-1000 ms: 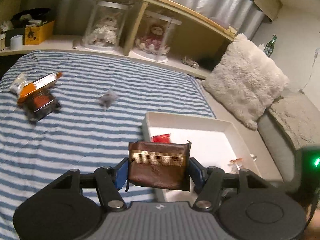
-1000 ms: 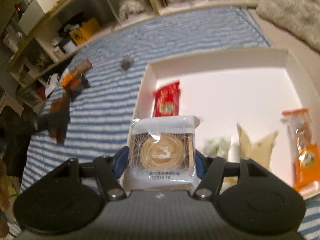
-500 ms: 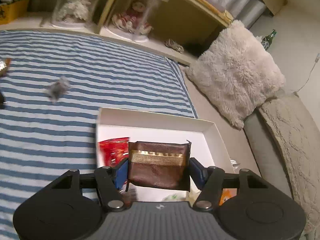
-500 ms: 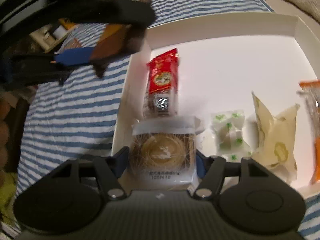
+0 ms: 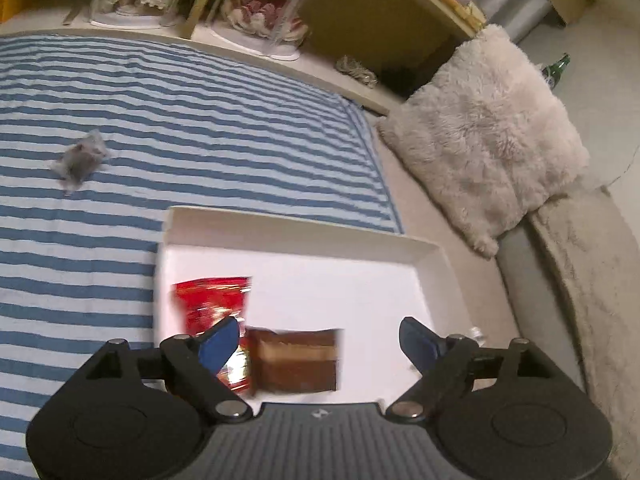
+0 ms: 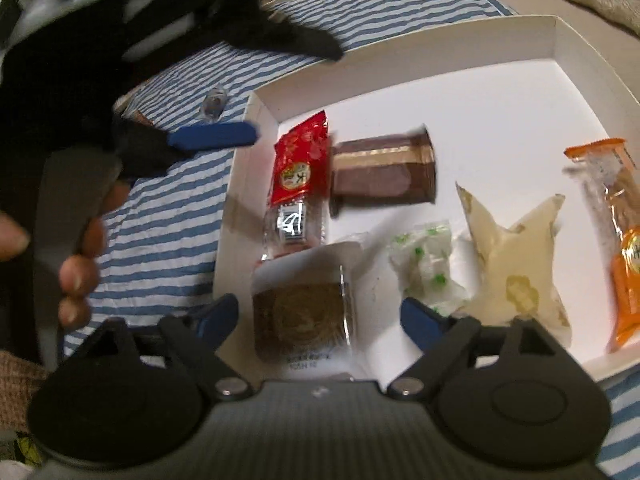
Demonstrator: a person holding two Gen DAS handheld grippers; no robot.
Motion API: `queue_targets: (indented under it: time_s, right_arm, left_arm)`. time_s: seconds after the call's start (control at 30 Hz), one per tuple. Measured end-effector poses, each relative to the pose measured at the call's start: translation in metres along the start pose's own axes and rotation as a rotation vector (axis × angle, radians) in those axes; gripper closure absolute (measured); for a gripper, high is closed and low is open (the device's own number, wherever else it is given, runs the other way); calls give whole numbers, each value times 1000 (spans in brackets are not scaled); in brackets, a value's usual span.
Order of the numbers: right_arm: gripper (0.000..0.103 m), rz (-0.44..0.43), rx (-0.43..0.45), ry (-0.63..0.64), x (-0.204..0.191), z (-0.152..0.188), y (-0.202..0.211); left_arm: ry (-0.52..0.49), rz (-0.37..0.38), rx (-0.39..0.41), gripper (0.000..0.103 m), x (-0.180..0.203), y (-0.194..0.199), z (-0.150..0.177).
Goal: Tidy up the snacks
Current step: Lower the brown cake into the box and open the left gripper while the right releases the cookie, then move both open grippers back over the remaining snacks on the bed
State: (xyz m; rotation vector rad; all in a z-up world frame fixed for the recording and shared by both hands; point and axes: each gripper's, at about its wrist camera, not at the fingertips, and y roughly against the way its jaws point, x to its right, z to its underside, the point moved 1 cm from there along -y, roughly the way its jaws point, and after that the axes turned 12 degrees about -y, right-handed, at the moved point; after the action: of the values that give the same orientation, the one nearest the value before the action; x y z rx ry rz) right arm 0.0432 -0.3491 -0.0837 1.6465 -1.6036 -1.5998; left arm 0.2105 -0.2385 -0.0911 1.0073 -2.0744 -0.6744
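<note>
Hovering over the white box (image 5: pixel 436 276) on the striped bed (image 5: pixel 200 120), the left hand-held gripper (image 5: pixel 320 340) is standing with its blue-tipped jaws spread wide and gripping nothing. The brown snack packet (image 5: pixel 296 360) is showing between those fingers, nearer the left one and touching neither, blurred, just beside the red snack packet (image 5: pixel 212 304) in the box's left part. From the right wrist view, the same brown snack packet (image 6: pixel 384 170) is lying flat on the box floor, right next to the red snack packet (image 6: pixel 300 168), which is running along the box's left wall (image 6: pixel 236 200).

The right hand-held gripper (image 6: pixel 320 312) is also gaping open, holding nothing. The clear-wrapped round pastry (image 6: pixel 304 316) is sitting between its two fingers at the near left corner of the box, apparently free of both pads. To the right of it a green-dotted white wrapper (image 6: pixel 428 264) is lying near the right finger, then a cream-coloured pouch (image 6: pixel 516 264), and an orange packet (image 6: pixel 616 232) along the right wall.

A person's hand (image 6: pixel 76 248) is gripping the grey handle of the left hand-held gripper at the left edge, one blue finger (image 6: pixel 212 138) pointing toward the box. Out on the bed, a small grey wrapped sweet (image 5: pixel 80 158) is lying well apart from the box. A fluffy cushion (image 5: pixel 488 136) is leaning at the bed's right side.
</note>
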Motion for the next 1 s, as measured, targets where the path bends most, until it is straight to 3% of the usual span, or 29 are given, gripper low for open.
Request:
queue_targets:
  time_s: [0.2, 0.3, 0.57, 0.67, 0.73, 0.87, 1.0]
  right_arm:
    - [54, 22, -79, 32, -5, 8, -5]
    - [66, 23, -96, 62, -12, 14, -9]
    - [66, 59, -83, 97, -21, 20, -11]
    - [64, 59, -22, 99, -20, 15, 1]
    - [52, 52, 28, 101, -20, 13, 13]
    - [39, 49, 96, 90, -17, 8, 32]
    - [21, 88, 162, 109, -17, 5, 37]
  left_arm:
    - [-8, -37, 9, 15, -18, 27, 6]
    - [-29, -49, 9, 15, -21, 38, 10]
    - [-71, -73, -1, 15, -25, 56, 22]
    - [-93, -82, -11, 15, -25, 60, 28]
    - [-101, -91, -15, 15, -25, 62, 32]
    - [-110, -108, -23, 10, -26, 68, 39]
    - [-129, -135, -31, 2, -28, 75, 45]
